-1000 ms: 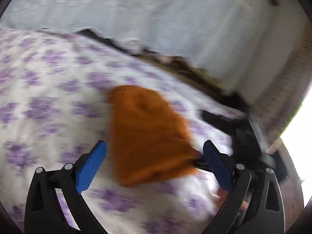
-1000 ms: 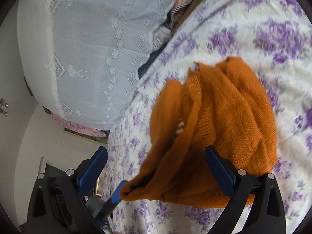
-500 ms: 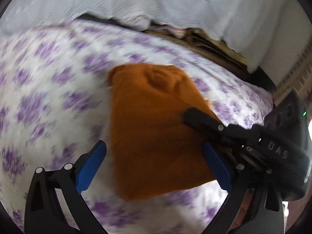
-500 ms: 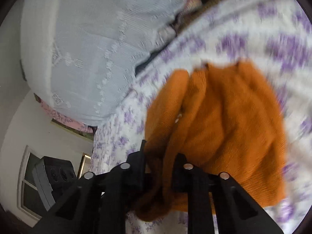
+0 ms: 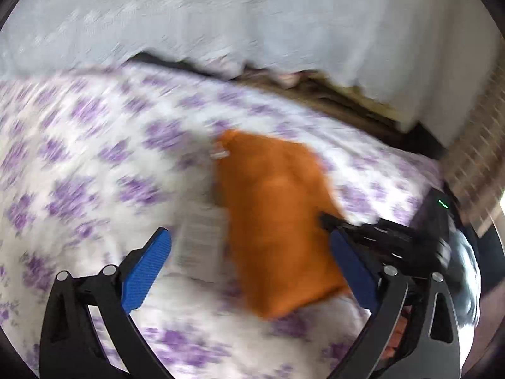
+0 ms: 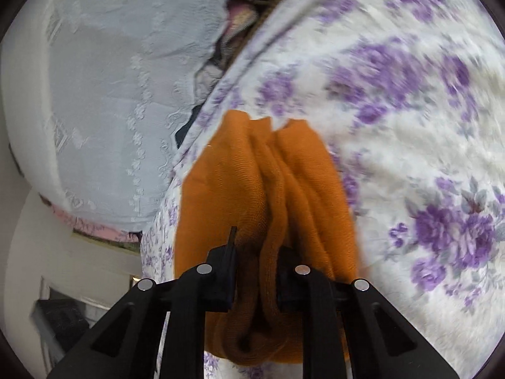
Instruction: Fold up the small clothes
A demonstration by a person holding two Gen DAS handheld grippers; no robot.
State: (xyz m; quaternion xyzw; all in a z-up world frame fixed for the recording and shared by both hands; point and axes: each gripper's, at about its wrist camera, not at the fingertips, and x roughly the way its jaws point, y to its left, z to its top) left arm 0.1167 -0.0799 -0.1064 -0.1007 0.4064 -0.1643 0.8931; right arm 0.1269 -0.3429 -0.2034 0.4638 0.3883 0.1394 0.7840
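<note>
Left wrist view is filled mostly by a bedspread (image 5: 94, 158) printed with purple flowers on white, and every other thing is placed against it. Behind its far edge a pale embroidered cloth (image 5: 252, 15) is seen hanging, with a dark gap and crumpled items between the two. On the bedspread, towards its right side, an orange knitted garment (image 5: 277, 221) is laid in a long bunched shape, with a small white label (image 5: 221, 153) at its far end. A blurred pale patch is seen beside the garment's left edge; what it is cannot be told. The left gripper (image 5: 252, 268) is held above the bedspread with its blue pads wide apart and nothing pressed between them. The right gripper (image 6: 255, 281) has just been closing, and its jaws are seen clamped on a gathered fold of the garment's near end, with the cloth bulging above and below them over the bedspread.
</note>
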